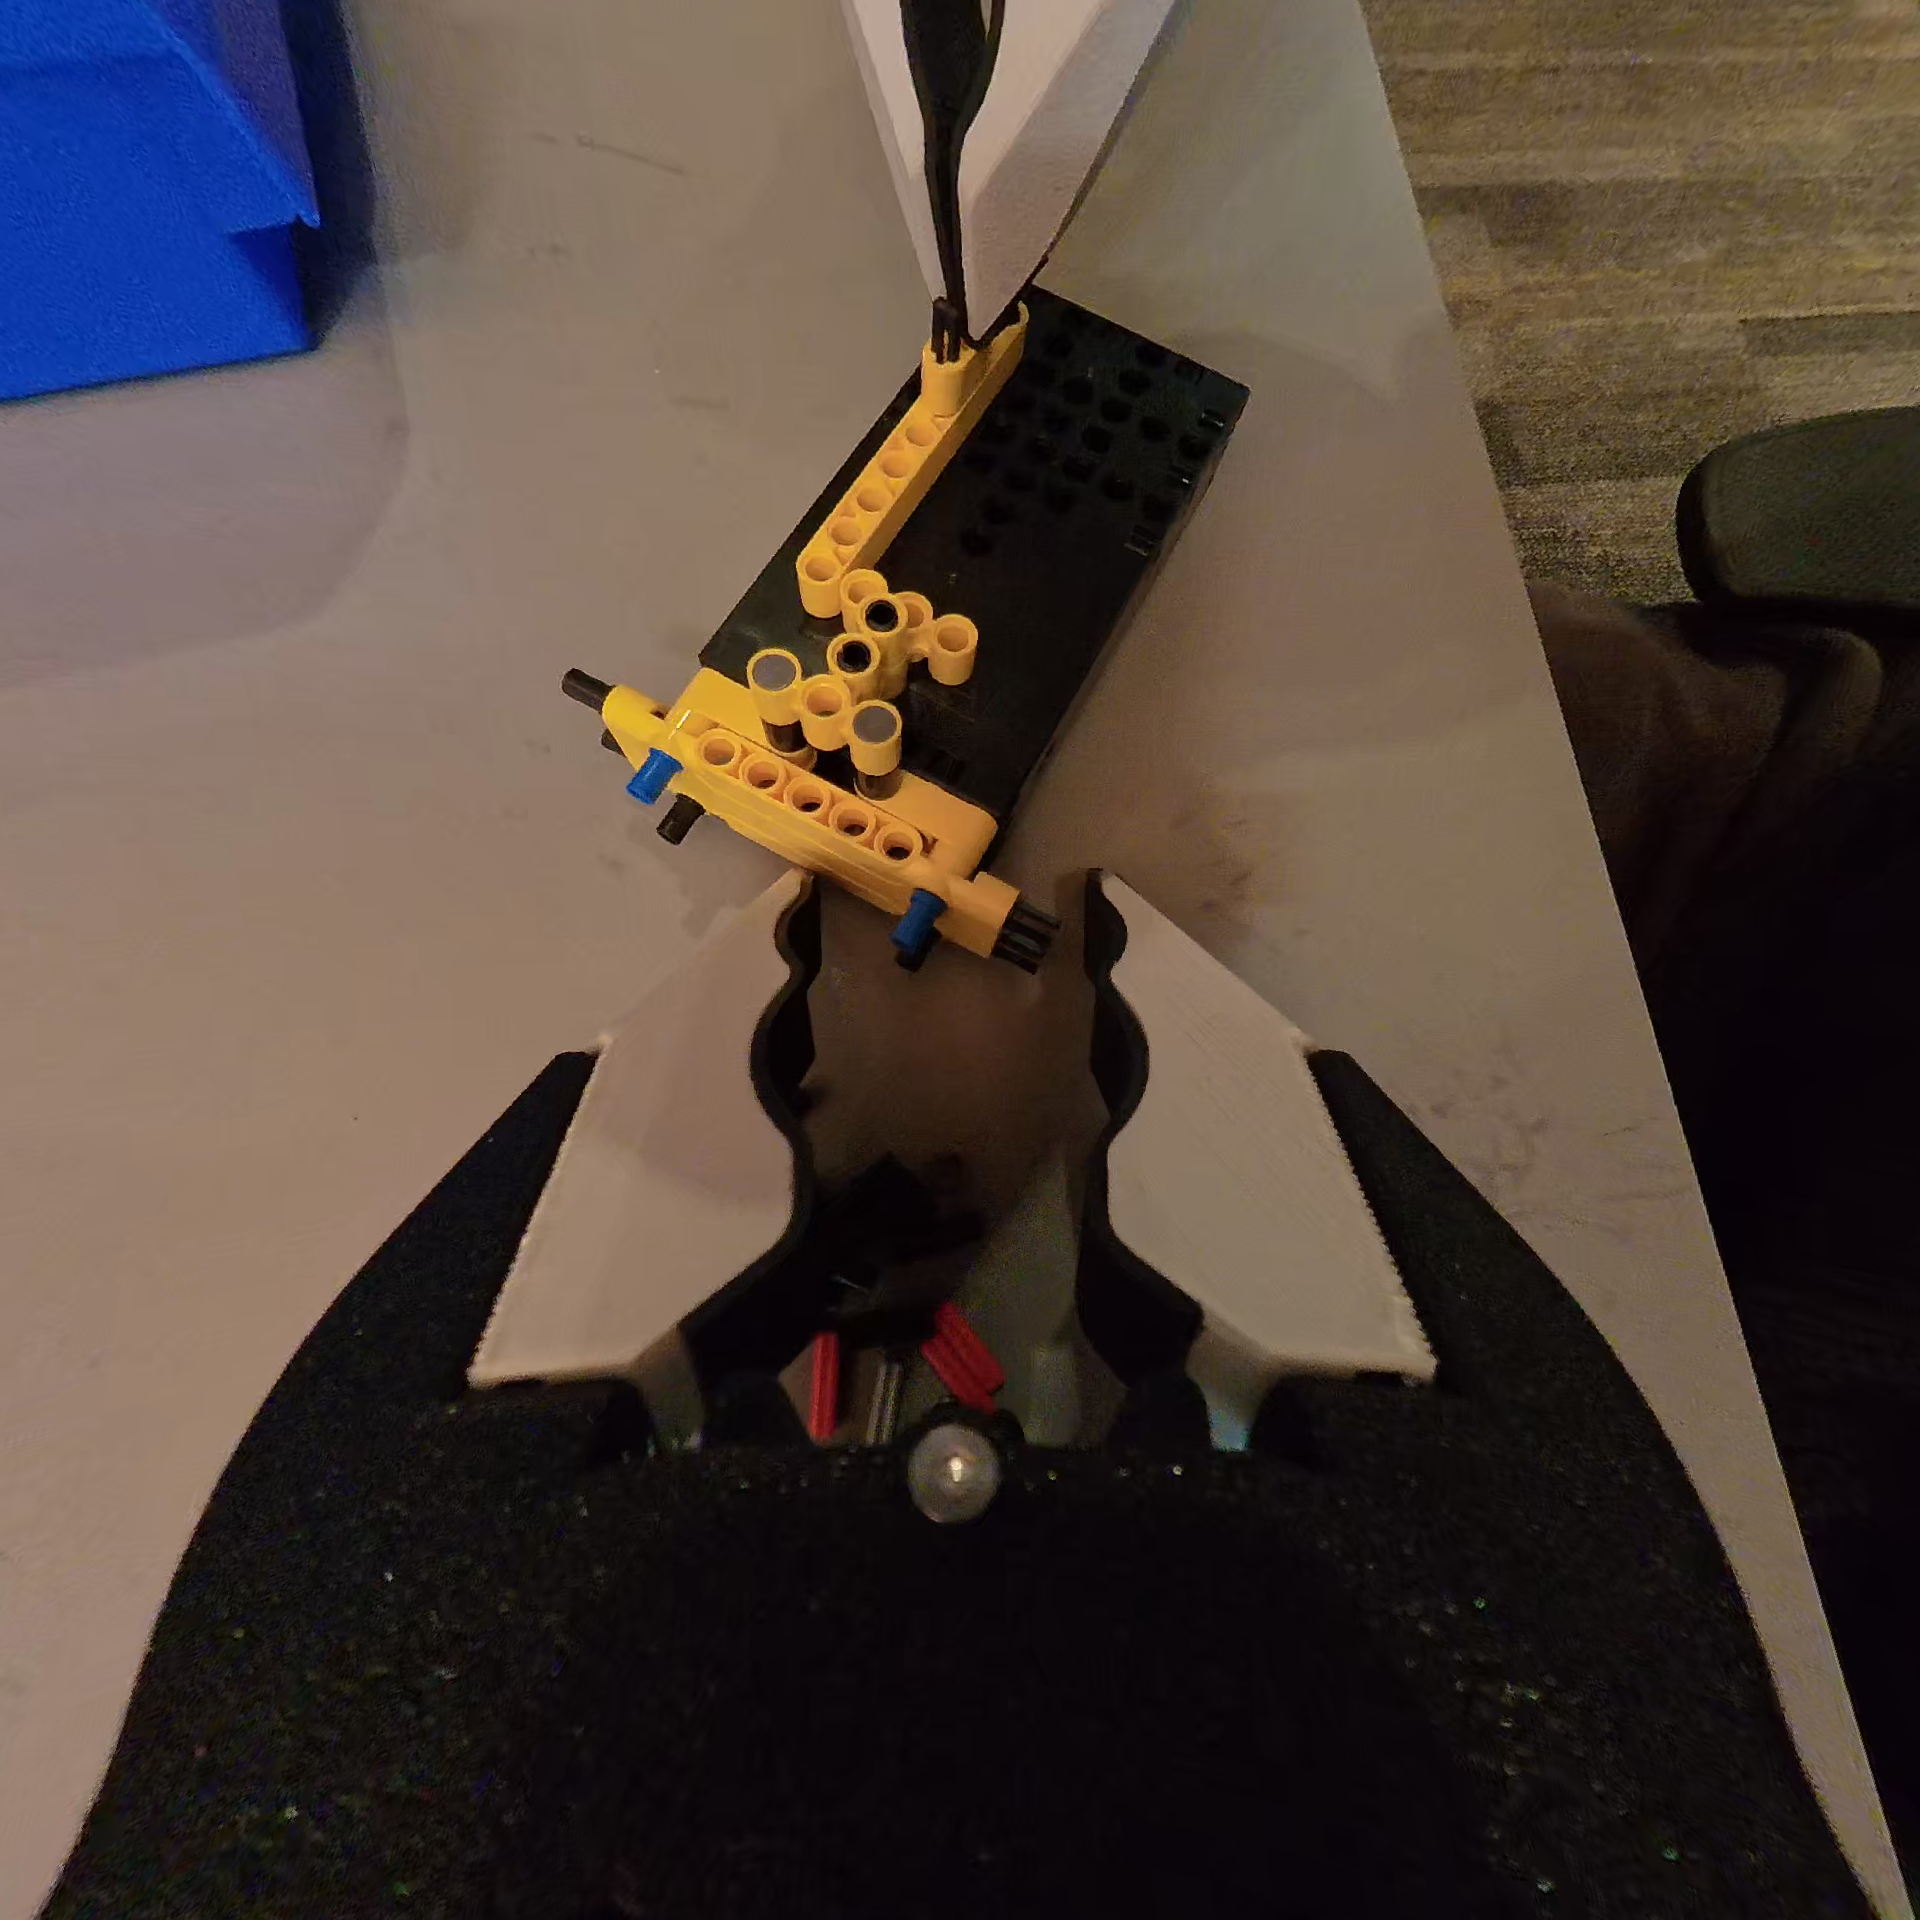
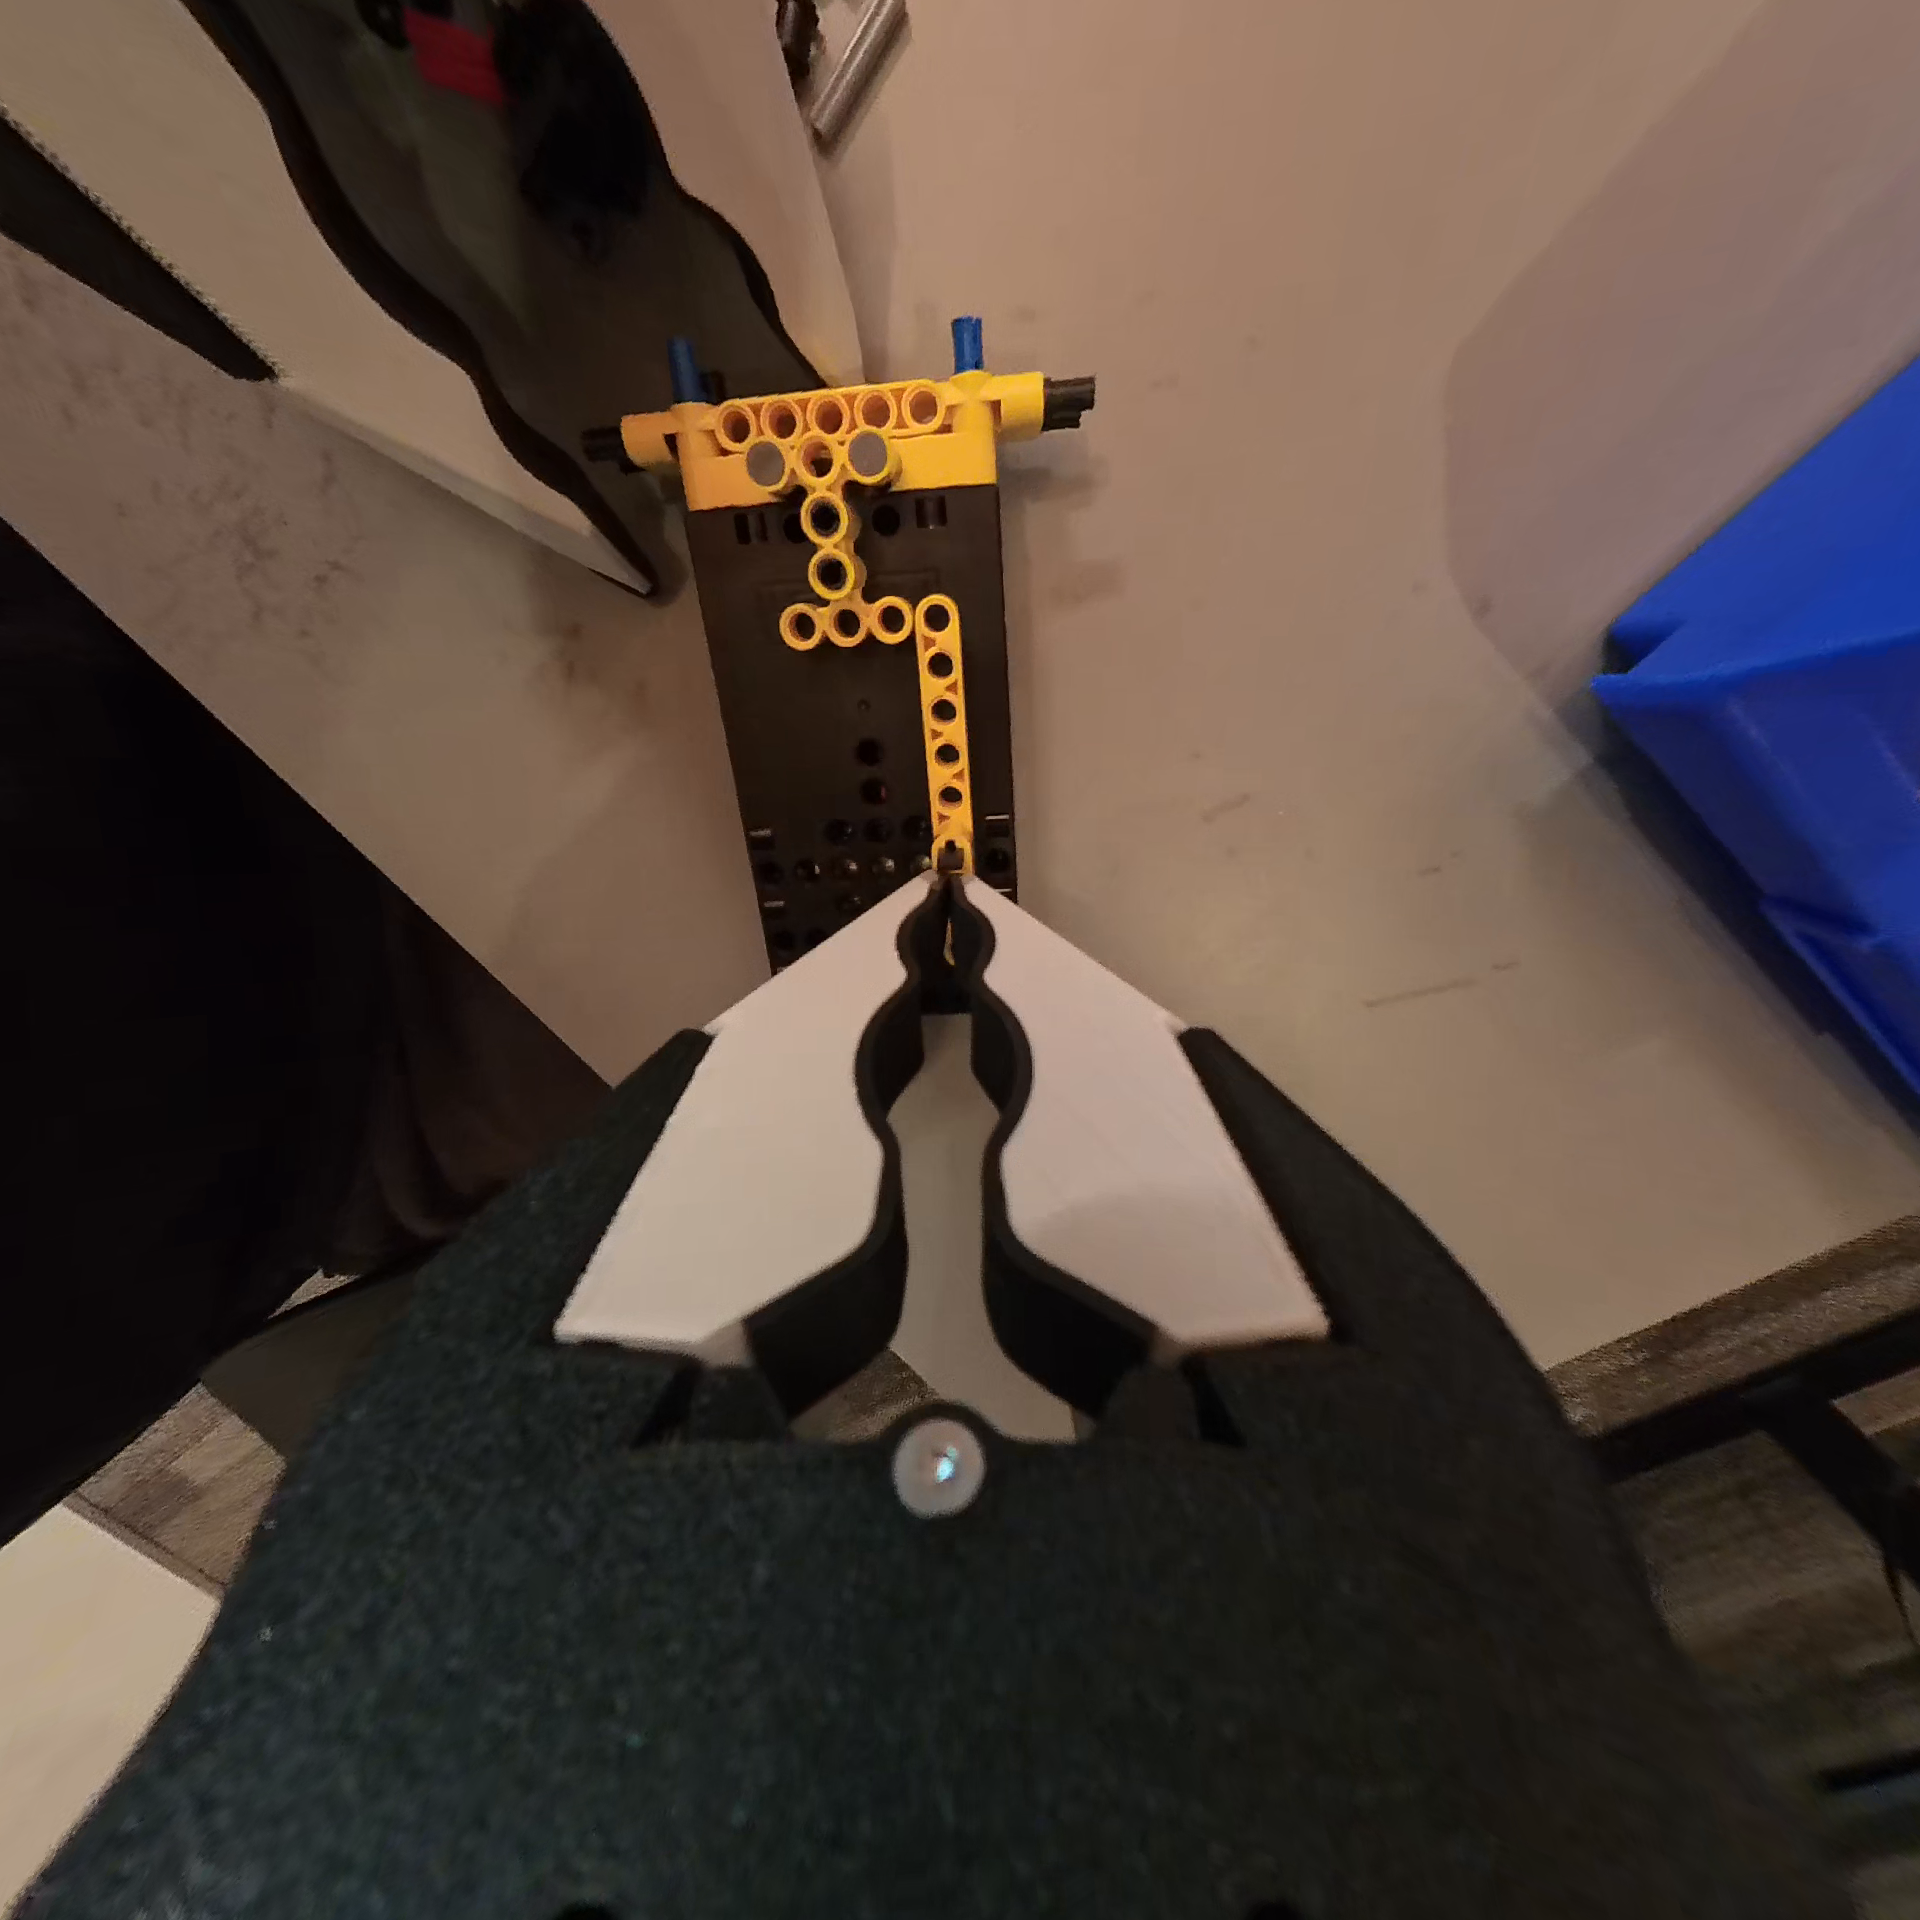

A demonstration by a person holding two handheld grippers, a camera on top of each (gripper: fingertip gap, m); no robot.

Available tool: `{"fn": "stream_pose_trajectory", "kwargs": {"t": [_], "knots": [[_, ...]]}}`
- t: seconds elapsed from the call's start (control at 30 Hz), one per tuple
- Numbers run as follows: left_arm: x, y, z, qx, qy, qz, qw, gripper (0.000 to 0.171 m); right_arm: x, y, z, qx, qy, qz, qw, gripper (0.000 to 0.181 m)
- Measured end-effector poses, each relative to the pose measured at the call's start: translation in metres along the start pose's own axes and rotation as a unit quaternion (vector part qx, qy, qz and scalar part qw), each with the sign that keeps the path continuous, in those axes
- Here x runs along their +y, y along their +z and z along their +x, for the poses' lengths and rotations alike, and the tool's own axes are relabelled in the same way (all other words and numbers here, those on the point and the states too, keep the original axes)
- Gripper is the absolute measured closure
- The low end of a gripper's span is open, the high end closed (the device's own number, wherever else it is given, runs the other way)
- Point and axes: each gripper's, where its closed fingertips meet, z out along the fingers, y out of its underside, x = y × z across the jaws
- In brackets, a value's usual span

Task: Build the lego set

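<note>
A black perforated block lies on the white table. On it sit a yellow frame with blue and black pins, a yellow T-shaped beam and a long straight yellow beam. My left gripper is open, its fingertips on either side of the frame's pinned end, not gripping it. My right gripper is shut on the near end of the straight beam, over the block. It also shows at the top of the left wrist view.
A blue plastic bin stands on the table beyond the block, also in the right wrist view. The table's edge runs close beside the block. A black chair and the floor lie past it. The gap from one gripper's tips to the other's is roughly 9 centimetres.
</note>
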Motion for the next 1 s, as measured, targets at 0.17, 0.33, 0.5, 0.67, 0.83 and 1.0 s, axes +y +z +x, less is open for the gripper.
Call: {"fn": "stream_pose_trajectory", "kwargs": {"t": [0.17, 0.33, 0.5, 0.67, 0.83, 1.0], "knots": [[-0.0001, 0.0001, 0.0000, 0.000, 0.000, 0.000, 1.000, 0.122, 0.0002, 0.0000, 0.0001, 0.015, -0.016, -0.011, 1.000, 0.181], [0.0000, 0.0000, -0.0001, -0.002, 0.001, 0.000, 1.000, 0.122, 0.0004, -0.0003, 0.0000, 0.015, -0.011, -0.003, 1.000, 0.181], [-0.0003, -0.0004, -0.0001, 0.000, -0.001, 0.000, 1.000, 0.122, 0.0019, -0.0026, 0.0014, 0.032, -0.029, 0.023, 0.999, 0.180], [-0.0004, -0.0006, 0.0000, 0.002, -0.003, 0.001, 1.000, 0.122, -0.0032, -0.0069, 0.0024, 0.036, -0.035, 0.049, 0.998, 0.179], [-0.0003, -0.0006, -0.0001, 0.002, -0.003, 0.001, 1.000, 0.122, -0.0032, -0.0050, 0.0015, 0.032, -0.045, 0.040, 0.998, 0.180], [-0.0003, -0.0007, -0.0002, 0.002, -0.003, 0.001, 1.000, 0.122, -0.0025, -0.0009, 0.0010, 0.023, -0.040, 0.036, 0.998, 0.180]]}}
